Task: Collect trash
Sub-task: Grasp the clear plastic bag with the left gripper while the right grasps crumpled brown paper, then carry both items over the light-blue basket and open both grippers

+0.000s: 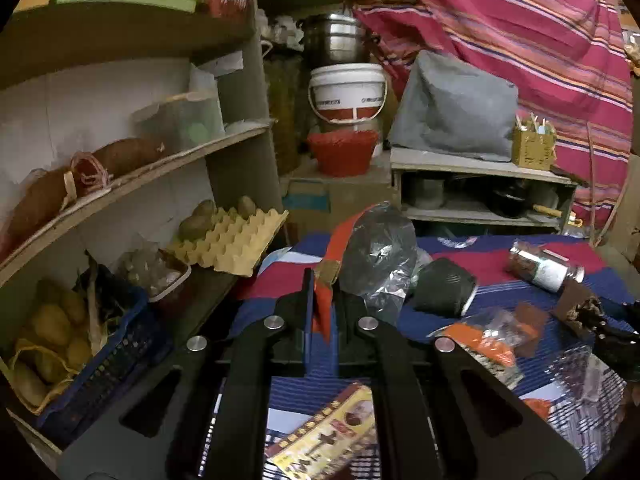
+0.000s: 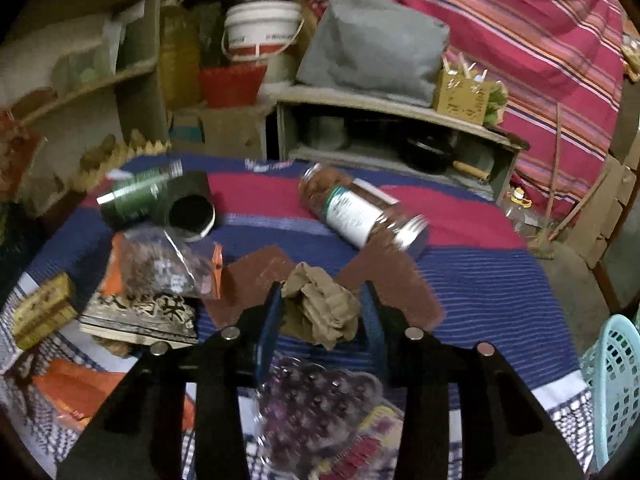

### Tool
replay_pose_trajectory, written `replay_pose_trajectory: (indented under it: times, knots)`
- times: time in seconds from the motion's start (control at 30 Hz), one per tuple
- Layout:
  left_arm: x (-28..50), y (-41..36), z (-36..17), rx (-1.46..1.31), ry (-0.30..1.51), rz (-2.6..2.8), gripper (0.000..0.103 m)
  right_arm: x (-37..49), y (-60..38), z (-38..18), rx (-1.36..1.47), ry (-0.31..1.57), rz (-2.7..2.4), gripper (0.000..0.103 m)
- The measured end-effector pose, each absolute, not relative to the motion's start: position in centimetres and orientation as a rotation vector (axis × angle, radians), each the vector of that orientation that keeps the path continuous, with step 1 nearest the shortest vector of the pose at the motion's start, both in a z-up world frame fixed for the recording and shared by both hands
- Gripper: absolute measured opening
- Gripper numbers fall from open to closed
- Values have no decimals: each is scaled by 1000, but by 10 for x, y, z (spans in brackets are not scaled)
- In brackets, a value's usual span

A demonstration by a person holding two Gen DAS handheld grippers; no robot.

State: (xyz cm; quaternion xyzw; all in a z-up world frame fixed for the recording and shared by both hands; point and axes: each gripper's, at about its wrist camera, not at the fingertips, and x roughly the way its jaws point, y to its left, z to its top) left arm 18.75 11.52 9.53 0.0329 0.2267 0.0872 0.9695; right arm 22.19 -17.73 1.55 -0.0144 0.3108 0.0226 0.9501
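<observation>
The left gripper (image 1: 320,300) has its jaws closed tight on a thin red plastic wrapper (image 1: 334,256) with a gold band, and a crinkly clear plastic bag (image 1: 380,264) hangs with it above the striped blue and red cloth (image 1: 500,292) on the surface. The right gripper (image 2: 322,312) has a crumpled tan paper ball (image 2: 324,308) between its blue jaws; the jaws look like they touch it on both sides, so they seem to grip it. More trash lies on the cloth: a clear plastic jar with a white label (image 2: 360,208) on its side, a dark green can (image 2: 136,196), a black cup (image 2: 192,208) on its side, a flat box with big black Chinese writing (image 2: 140,316) and an orange packet (image 2: 80,392). The label words are too blurry to read. A light blue plastic basket (image 2: 616,384) stands at the right edge.
</observation>
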Motion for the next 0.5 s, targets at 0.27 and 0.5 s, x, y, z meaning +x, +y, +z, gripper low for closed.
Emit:
replay_pose_trajectory:
  times: [0.27,0.5]
  knots:
    - [163,56,113,89,420,105,5,168,-225,54,-7,552,25,40]
    - [153,-22,112,98,428,-15,5,128,-279,63,-26,528,-44,40]
